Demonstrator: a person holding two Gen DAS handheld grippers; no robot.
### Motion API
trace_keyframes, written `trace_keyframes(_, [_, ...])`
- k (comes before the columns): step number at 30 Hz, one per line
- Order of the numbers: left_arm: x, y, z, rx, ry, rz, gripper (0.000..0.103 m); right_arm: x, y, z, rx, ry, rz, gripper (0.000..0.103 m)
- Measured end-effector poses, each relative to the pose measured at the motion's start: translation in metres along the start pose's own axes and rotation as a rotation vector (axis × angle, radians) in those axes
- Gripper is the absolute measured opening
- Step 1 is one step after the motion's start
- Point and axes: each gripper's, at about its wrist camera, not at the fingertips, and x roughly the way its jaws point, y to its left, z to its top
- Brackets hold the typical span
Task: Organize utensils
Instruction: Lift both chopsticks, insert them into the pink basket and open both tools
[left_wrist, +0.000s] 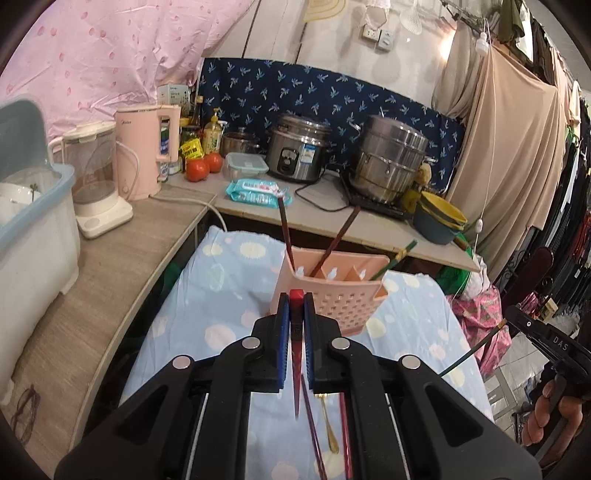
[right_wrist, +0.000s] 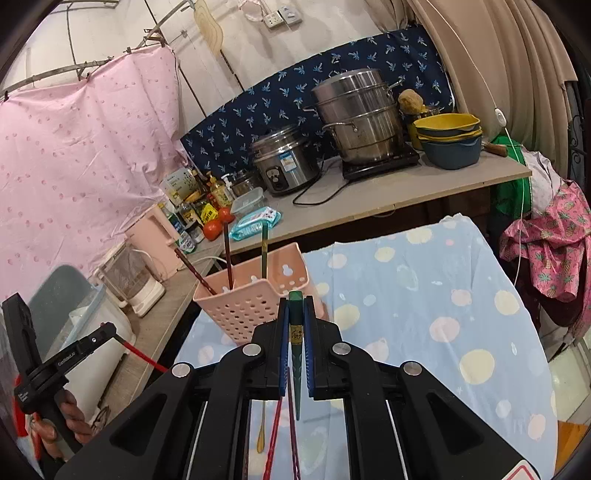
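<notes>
- You are holding a red chopstick (left_wrist: 296, 332) in the left gripper (left_wrist: 296, 306), jaws closed down on its thick end, tip pointing back toward the camera.
- You are holding a green chopstick (right_wrist: 295, 332) in the right gripper (right_wrist: 295, 308) the same way, jaws pinched onto it near the blunt end.
- The pink holder (left_wrist: 334, 291) is standing just ahead of both grippers on the blue dotted cloth (left_wrist: 207, 291), already carrying two dark chopsticks (left_wrist: 286, 229) and one green one (left_wrist: 393, 258).
- Step in hand, by my read: dropping these two into the holder.
- Doing it well: you are gripping high, so be tipping each stick until its thin end is pointing down before you move over the rim.
- Be picking an open slot; the divider walls inside look narrow and could catch a tip.
- Be bringing one gripper in at a time, since both are close to the same holder and could bump.
- Be letting go only once the tip is well inside, or the stick may bounce out.
- More sticks and a gold spoon (left_wrist: 328, 424) are lying on the cloth below the left gripper, still to sort.
</notes>
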Motion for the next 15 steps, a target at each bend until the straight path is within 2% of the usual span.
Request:
trace_keyframes(6, [-0.011, -0.011, 0.040, 0.020, -0.092, -0.013, 0.007, -0.002, 0.003, 0.036, 0.007, -0.076, 0.013, 0.007])
trace_keyframes(15, [-0.023, -0.027, 0.107, 0.016, -0.279, -0.023, 0.007, 0.001, 0.013, 0.107, 0.019, -0.234, 0.018, 0.007])
